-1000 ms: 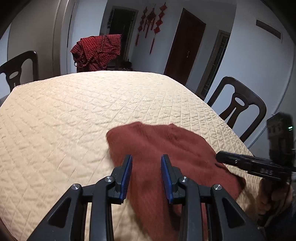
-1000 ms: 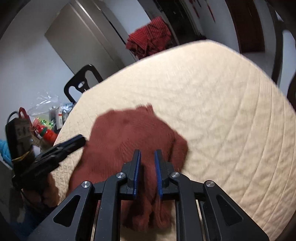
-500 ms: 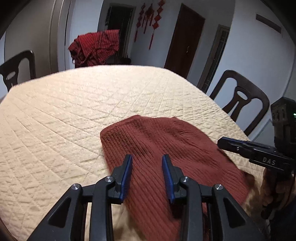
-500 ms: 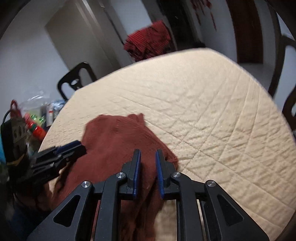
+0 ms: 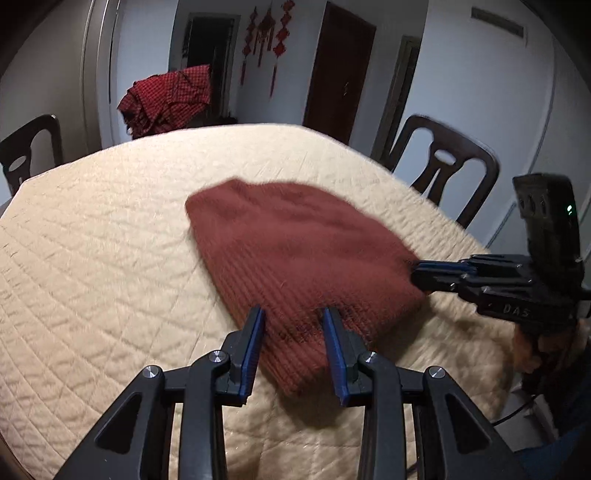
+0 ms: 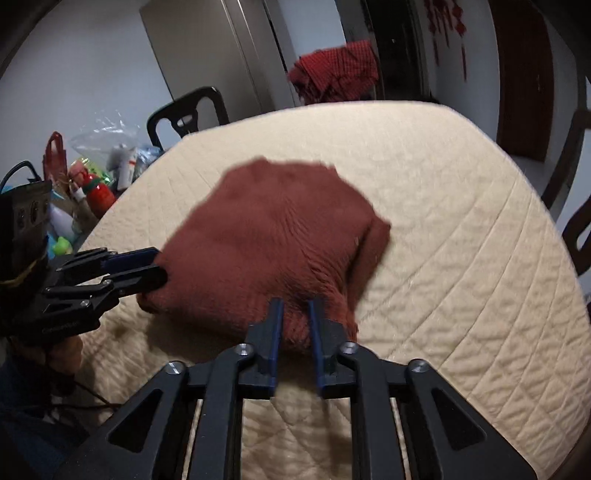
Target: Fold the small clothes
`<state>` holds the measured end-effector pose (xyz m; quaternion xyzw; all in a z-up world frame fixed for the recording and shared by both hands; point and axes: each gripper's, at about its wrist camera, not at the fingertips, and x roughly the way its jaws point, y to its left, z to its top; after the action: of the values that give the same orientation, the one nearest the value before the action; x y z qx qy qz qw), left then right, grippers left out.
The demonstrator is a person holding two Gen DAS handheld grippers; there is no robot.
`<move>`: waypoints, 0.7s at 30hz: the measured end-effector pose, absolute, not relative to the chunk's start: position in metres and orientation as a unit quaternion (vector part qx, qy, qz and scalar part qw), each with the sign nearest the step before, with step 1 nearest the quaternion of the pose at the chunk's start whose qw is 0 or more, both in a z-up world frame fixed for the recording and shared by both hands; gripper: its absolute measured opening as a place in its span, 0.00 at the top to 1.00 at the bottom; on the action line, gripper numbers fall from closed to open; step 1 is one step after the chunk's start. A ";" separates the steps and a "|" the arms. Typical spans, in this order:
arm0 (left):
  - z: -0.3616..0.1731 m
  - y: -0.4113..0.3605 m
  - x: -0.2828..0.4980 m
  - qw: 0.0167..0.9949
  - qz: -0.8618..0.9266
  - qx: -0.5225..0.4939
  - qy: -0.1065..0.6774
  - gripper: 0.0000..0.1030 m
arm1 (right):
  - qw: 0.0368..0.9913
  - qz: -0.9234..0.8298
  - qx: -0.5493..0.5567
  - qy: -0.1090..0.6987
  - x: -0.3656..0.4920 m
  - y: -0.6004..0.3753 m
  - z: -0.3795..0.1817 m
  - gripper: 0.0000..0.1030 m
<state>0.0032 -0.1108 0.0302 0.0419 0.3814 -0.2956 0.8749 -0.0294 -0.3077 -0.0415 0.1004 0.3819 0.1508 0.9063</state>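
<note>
- The left hand-held gripper point(image 5: 293, 325) has its blue fingers point(image 5: 255, 339) apart, with the near hem of the rust-red knitted garment point(image 5: 295, 243) between them. The cloth fills the gap, but I cannot tell if the pads really press on it.
- The right hand-held gripper point(image 6: 295, 314) has its jaws nearly together, clamped on a bunched fold of the same garment at its near edge, on the right side.
- In the left wrist view the right hand-held gripper comes in from the right, with its tips at the garment's right edge, and a hand point(image 5: 532, 347) holds its grip lower right.
- In the right wrist view the left hand-held gripper comes in from the left, with its tips at the garment's left edge.
- The garment lies on the table point(image 5: 92, 240), near the front edge and a little right of the middle. It is ribbed, lumpy and blurred, and its far part rests flat on the cream quilted cover.
- Dark wooden chairs point(image 5: 443, 166) stand around the table.
- A red checked cloth point(image 5: 166, 99) hangs over something behind the far side of the table.
- Red knot ornaments point(image 5: 266, 33) hang on the back wall, beside a dark brown door point(image 5: 336, 74).
- Left of the table, in the right wrist view, a heap of bags and bottles point(image 6: 96, 173) is seen.
</note>
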 end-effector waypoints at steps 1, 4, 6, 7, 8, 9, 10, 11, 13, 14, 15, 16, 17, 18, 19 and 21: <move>0.028 -0.110 0.004 0.876 -0.293 0.040 0.382 0.63 | 0.907 0.150 0.102 0.380 -0.030 -0.309 -0.042 0.92; 0.025 -0.110 0.004 0.878 -0.291 0.033 0.379 0.63 | 0.905 0.150 0.116 0.381 -0.026 -0.312 -0.046 0.93; 0.020 -0.111 0.004 0.879 -0.289 0.034 0.377 0.61 | 0.904 0.151 0.121 0.381 -0.025 -0.313 -0.048 0.94; 0.019 -0.111 0.003 0.880 -0.287 0.035 0.376 0.61 | 0.904 0.151 0.120 0.381 -0.025 -0.312 -0.048 0.94; 0.019 -0.110 0.003 0.881 -0.288 0.032 0.375 0.61 | 0.905 0.150 0.117 0.381 -0.027 -0.310 -0.048 0.94; 0.019 -0.108 0.003 0.880 -0.289 0.028 0.376 0.61 | 0.904 0.151 0.113 0.383 -0.026 -0.309 -0.047 0.94; 0.020 -0.106 0.004 0.879 -0.289 0.022 0.379 0.61 | 0.904 0.150 0.111 0.385 -0.028 -0.308 -0.045 0.94; 0.022 -0.104 0.003 0.878 -0.289 0.017 0.380 0.61 | 0.903 0.150 0.110 0.387 -0.033 -0.308 -0.041 0.94; 0.028 -0.101 0.002 0.881 -0.288 0.014 0.376 0.61 | 0.907 0.152 0.108 0.379 -0.037 -0.308 -0.033 0.92; 0.032 -0.100 0.001 0.883 -0.286 0.015 0.371 0.61 | 0.911 0.153 0.109 0.368 -0.039 -0.308 -0.026 0.92; 0.036 -0.099 0.002 0.886 -0.285 0.015 0.365 0.61 | 0.915 0.155 0.111 0.356 -0.040 -0.309 -0.020 0.91; 0.039 -0.100 0.005 0.888 -0.282 0.013 0.362 0.61 | 0.918 0.156 0.116 0.347 -0.040 -0.310 -0.017 0.91; 0.041 -0.100 0.009 0.891 -0.278 0.011 0.360 0.61 | 0.919 0.157 0.121 0.340 -0.038 -0.310 -0.014 0.91; 0.042 -0.102 0.013 0.892 -0.272 0.011 0.360 0.61 | 0.920 0.154 0.124 0.338 -0.033 -0.310 -0.013 0.91; 0.043 -0.103 0.017 0.894 -0.268 0.010 0.360 0.61 | 0.920 0.150 0.124 0.340 -0.029 -0.311 -0.015 0.91; 0.041 -0.109 0.025 0.893 -0.263 0.008 0.365 0.61 | 0.918 0.150 0.127 0.345 -0.021 -0.309 -0.020 0.91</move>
<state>0.0246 -0.1085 0.0408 0.0075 0.3653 -0.2629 0.8929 -0.0212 -0.3094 -0.0197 0.1273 0.3445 0.1496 0.9180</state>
